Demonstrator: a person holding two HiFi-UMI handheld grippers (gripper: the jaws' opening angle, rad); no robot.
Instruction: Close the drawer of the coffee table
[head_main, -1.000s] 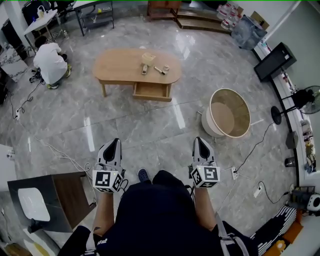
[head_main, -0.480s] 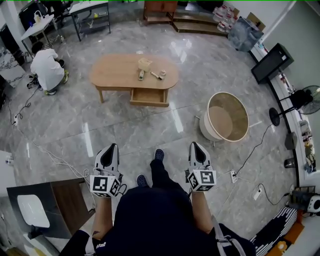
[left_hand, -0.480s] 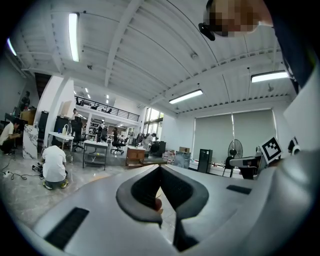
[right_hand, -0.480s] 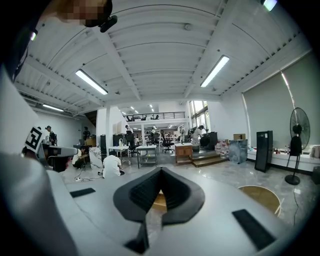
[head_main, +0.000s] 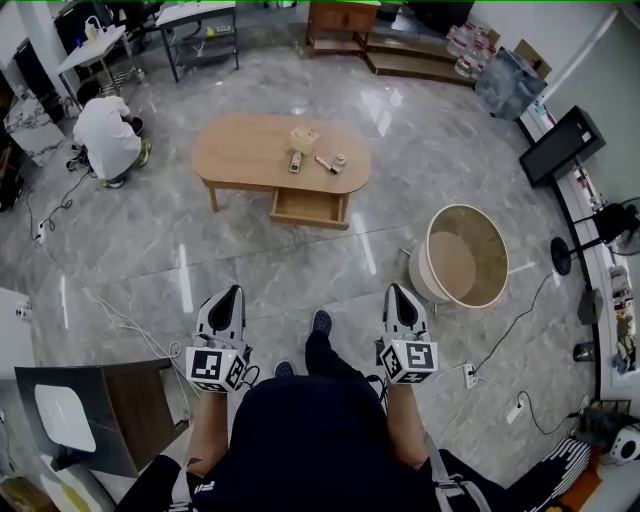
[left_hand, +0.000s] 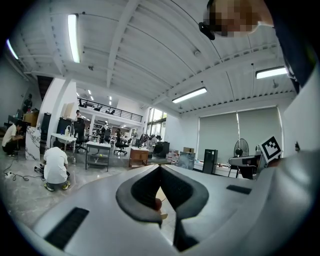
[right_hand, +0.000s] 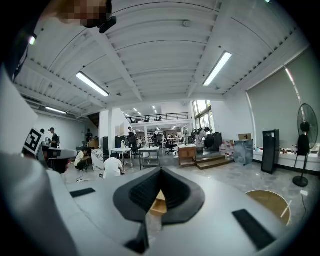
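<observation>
Head view: coffee table (head_main: 270, 150) sits well ahead, its drawer (head_main: 311, 207) pulled out toward the person. Left gripper (head_main: 224, 300) and right gripper (head_main: 400, 298) are well apart from it. Left gripper view: jaws together, empty. Right gripper view: jaws together, empty.

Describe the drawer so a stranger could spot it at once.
Look to the oval wooden coffee table in the middle of the grey tiled floor. Beneath its top, on the side nearest the camera wearer and toward the right end, hangs the drawer. It is the only part pulled out past the tabletop's edge, an open wooden box.
</observation>
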